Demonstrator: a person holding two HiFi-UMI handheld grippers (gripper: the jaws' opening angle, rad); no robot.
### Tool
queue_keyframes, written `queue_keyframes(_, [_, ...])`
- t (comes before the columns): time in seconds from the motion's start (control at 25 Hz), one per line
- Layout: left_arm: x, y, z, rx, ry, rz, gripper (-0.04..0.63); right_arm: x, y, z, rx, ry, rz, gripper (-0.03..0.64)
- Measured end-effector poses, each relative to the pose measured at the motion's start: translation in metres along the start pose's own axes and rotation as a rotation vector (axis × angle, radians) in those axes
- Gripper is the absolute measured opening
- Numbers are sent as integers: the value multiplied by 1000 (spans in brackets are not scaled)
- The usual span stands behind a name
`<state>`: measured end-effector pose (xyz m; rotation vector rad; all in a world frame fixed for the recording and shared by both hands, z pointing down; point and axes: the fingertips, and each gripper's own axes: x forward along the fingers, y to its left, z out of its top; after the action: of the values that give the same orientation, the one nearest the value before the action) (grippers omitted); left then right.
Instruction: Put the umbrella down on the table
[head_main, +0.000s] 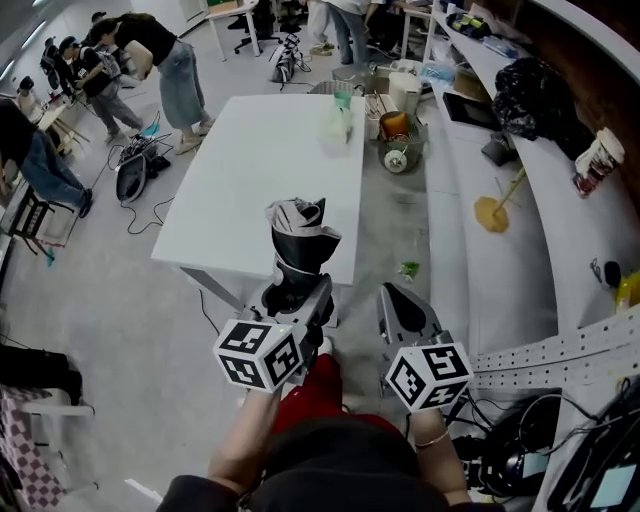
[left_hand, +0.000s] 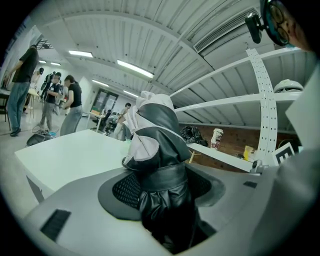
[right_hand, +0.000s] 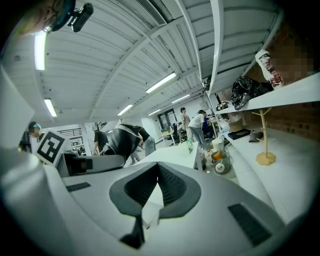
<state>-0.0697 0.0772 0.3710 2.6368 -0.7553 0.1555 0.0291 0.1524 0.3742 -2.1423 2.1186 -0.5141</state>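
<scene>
My left gripper (head_main: 297, 290) is clamped on the folded black-and-grey umbrella (head_main: 300, 238), held upright by the near edge of the white table (head_main: 250, 170). Its own view shows the jaws squeezing the fabric low down. Only my right gripper's (head_main: 402, 303) own view shows its tips pressed together on nothing.

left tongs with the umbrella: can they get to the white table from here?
Probably yes. The left tongs, shut on the umbrella, hang at the white table's near edge. That end is bare, and the right tongs sit aside.
</scene>
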Motion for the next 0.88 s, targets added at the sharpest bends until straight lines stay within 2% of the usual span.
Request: queue_keyframes(0.88, [133,104,49,-15,69,-28,258,168,-46,37,23,36,-38,18])
